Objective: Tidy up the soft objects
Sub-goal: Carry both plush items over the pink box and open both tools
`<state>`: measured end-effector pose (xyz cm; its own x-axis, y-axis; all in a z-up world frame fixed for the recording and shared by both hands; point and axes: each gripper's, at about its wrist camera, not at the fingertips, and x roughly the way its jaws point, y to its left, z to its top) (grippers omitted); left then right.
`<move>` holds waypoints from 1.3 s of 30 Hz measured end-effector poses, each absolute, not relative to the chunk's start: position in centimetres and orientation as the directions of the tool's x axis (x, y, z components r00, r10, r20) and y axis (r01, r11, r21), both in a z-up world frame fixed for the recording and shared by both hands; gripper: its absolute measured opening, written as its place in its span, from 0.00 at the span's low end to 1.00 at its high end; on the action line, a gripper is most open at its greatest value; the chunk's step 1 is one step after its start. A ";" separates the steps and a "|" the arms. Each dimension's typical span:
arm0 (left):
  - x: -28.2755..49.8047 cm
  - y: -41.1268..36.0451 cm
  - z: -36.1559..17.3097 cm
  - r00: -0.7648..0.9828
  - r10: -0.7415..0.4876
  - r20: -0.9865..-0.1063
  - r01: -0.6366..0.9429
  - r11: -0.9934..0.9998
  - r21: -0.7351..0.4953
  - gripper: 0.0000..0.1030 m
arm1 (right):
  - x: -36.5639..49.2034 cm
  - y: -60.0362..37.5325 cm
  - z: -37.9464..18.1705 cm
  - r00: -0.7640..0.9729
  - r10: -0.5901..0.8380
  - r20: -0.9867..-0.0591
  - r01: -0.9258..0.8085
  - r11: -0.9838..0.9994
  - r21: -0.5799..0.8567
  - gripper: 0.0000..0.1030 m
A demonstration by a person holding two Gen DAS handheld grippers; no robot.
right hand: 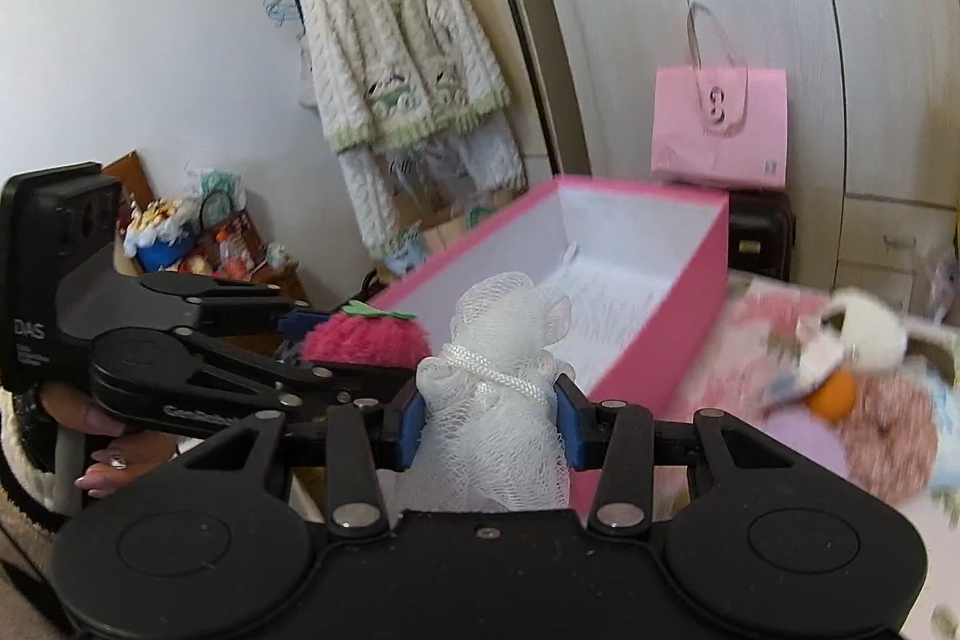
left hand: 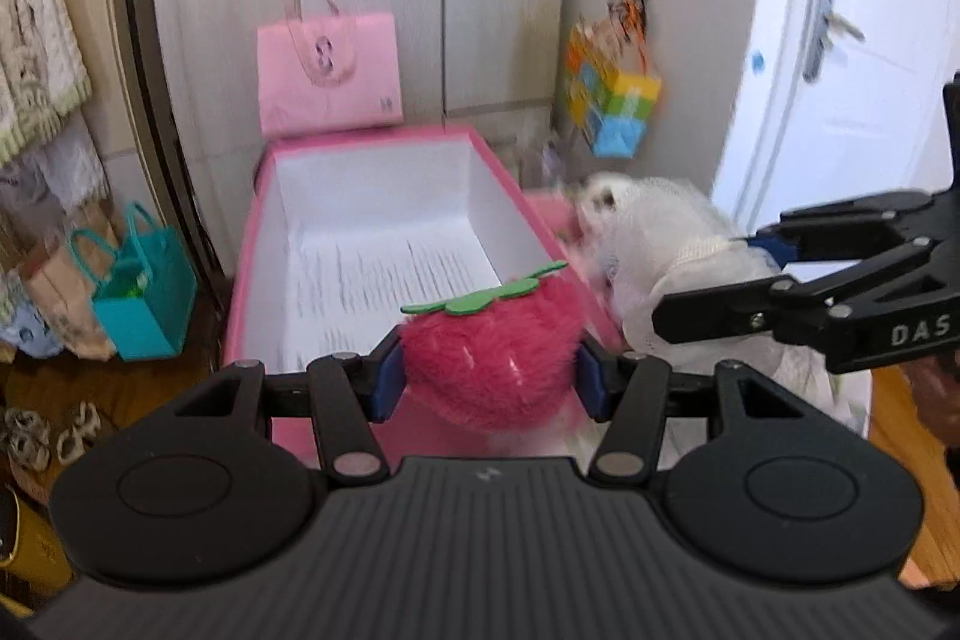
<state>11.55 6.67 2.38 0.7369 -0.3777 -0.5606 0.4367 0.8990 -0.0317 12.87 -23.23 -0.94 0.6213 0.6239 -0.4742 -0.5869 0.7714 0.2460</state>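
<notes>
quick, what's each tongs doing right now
Left tongs: closed on the strawberry plush.
Right tongs: closed on the white mesh pouf.

White mesh bath pouf clamped at a pink box's near end

The right gripper (right hand: 489, 424) pinches a white mesh bath pouf (right hand: 492, 400), tied with white cord, between its blue pads. At twelve o'clock lies an open pink cardboard box with a white lining (right hand: 708, 268). At nine o'clock the left gripper (right hand: 336, 334) grips a fuzzy pink strawberry plush (right hand: 360, 337). At three o'clock soft toys (right hand: 870, 388) lie blurred.
</notes>
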 end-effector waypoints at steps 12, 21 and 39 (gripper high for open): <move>27.1 7.9 1.1 0.764 -0.303 -0.570 0.287 0.950 -0.120 0.53 | 25.8 -19.1 -1.3 0.679 0.508 -0.531 -0.586 0.810 0.026 0.48; 34.9 6.6 -2.3 0.620 -0.311 -0.720 0.266 0.947 -0.180 0.53 | 34.0 -15.5 -3.3 0.574 0.488 -0.658 -0.691 0.719 -0.070 0.48; 37.2 5.7 -3.6 0.602 -0.278 -0.748 0.245 0.957 -0.158 0.67 | 37.6 -14.0 -5.3 0.570 0.402 -0.717 -0.693 0.703 -0.157 0.67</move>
